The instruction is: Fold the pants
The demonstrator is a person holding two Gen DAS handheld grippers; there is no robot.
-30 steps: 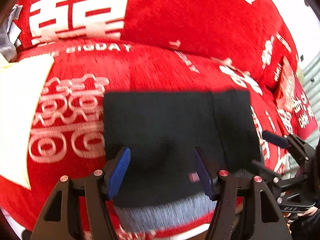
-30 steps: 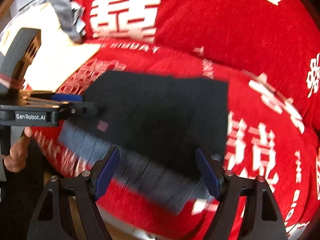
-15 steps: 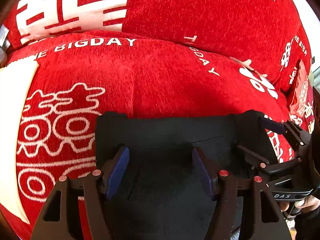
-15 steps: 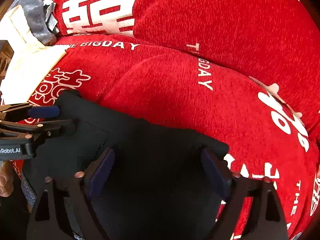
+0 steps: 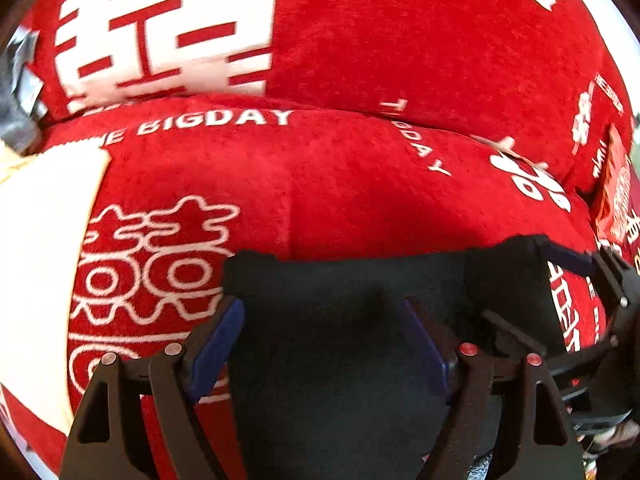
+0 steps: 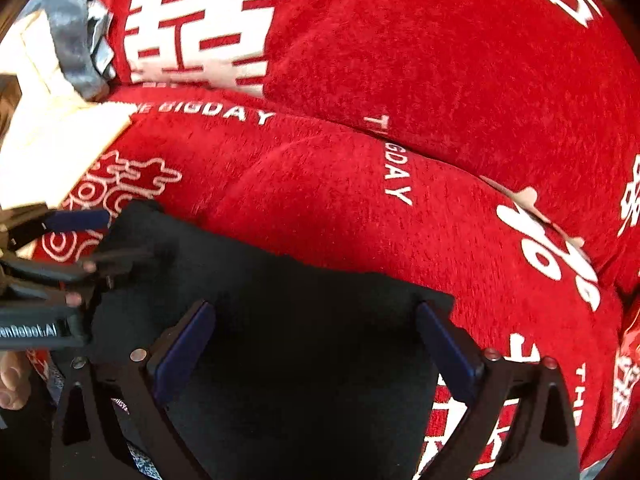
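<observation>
left gripper (image 5: 322, 334): fingers spread, jaws have just been opening; black pants (image 5: 360, 320) lie under and between them, pads not pressing the cloth
right gripper (image 6: 316, 340): fingers spread very wide, also just been opening; the pants sit between them, nothing pinched (right pad is at the cloth's right edge)
cross-view: the right gripper's view shows the left one at its left edge, above the pants' left corner; the left gripper's view shows the right one at its right edge, by the pants' right corner
pants: folded into a dark flat block, far edge roughly straight, lying at the near edge of the red cover (image 5: 360, 184)
hand (image 6: 12, 380): fingertips visible at lower left of the right view, below the left gripper's body
surface: plush red cover with white characters and "BIGDAY" lettering, over a cushioned seat with a backrest behind (sofa or bed, cannot tell)
room: cream cloth (image 5: 40, 260) on the left, grey fabric (image 6: 76, 40) at upper left
</observation>
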